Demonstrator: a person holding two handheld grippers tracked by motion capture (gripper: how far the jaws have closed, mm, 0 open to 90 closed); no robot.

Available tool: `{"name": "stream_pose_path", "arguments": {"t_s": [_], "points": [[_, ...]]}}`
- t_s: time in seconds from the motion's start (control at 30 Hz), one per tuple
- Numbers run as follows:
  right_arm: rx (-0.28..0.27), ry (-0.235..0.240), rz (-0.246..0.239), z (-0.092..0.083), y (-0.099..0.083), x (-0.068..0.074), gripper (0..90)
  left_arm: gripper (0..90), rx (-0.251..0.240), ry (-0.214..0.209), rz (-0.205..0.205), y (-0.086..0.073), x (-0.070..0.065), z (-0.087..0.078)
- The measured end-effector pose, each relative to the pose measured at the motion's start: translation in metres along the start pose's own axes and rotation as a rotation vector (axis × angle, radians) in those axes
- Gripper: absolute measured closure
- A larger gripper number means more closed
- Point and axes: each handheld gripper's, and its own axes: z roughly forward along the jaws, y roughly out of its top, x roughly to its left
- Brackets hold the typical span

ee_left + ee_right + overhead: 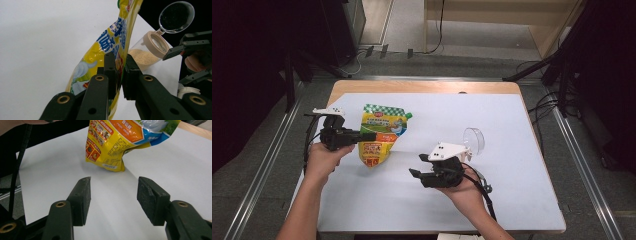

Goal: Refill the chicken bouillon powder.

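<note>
Two grippers are over a white bench (512, 200). The left gripper (371, 135) is held in a hand (323, 159) at the left side, and its fingers (110, 72) are almost shut, pinching the edge of a yellow pouch (382, 134). In the left gripper view the thin pouch (117, 42) runs up between the two black fingers, and both pads press on it. The pouch has a green and white top, blue writing and small food pictures on it. It hangs from the grip with its bottom corner (113, 167) touching the bench or just above it; which one is hard to tell.

The right gripper (416, 166) is held in the other hand (467, 192), nearer the middle of the bench, well apart from the pouch. Its fingers (81, 197) are about half open with nothing between them, only bare white bench. They point toward the pouch (120, 142).

Behind the right gripper lies a clear jar (473, 141) on its side. In the left gripper view the jar (147, 53) has a tan rim, its round lid (176, 16) flipped open, and pale grains inside
</note>
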Motion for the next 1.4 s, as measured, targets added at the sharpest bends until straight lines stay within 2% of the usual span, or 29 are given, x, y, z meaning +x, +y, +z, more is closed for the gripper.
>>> {"name": "stream_pose_path", "arguments": {"t_s": [0.4, 0.53, 0.6, 0.77, 0.83, 0.97, 1.17, 1.3, 1.4], "points": [[0.01, 0.004, -0.013, 0.003, 0.001, 0.001, 46.0, 83.8, 0.006, 0.005, -0.001, -0.009, 0.002, -0.01], [0.012, 0.004, -0.018, 0.003, 0.001, 0.002, 46.0, 79.1, -0.029, -0.017, 0.002, -0.01, 0.002, -0.017], [0.013, 0.003, -0.02, 0.003, 0.001, 0.002, 46.0, 77.9, -0.033, -0.025, 0.016, -0.009, 0.0, -0.019], [0.016, 0.004, -0.026, 0.004, 0.001, 0.002, 46.0, 68.0, -0.045, -0.032, 0.041, -0.006, -0.005, -0.025], [0.017, 0.003, -0.024, 0.003, 0.002, 0.002, 46.0, 65.3, -0.057, -0.02, 0.061, -0.003, -0.01, -0.029], [0.017, 0.009, -0.019, 0.002, 0.002, 0.002, 48.5, 60.8, -0.061, -0.004, 0.067, 0.004, -0.017, -0.036], [0.018, 0.031, -0.013, -0.001, 0.006, 0.002, 51.1, 55.7, -0.055, 0.043, 0.06, 0.016, -0.028, -0.047], [0.025, 0.031, -0.016, -0.004, 0.008, 0.001, 51.0, 52.4, -0.054, 0.09, 0.038, 0.024, -0.034, -0.055], [0.034, 0.023, -0.019, -0.006, 0.009, -0.001, 50.9, 51.1, -0.052, 0.106, 0.038, 0.031, -0.039, -0.061]]}}
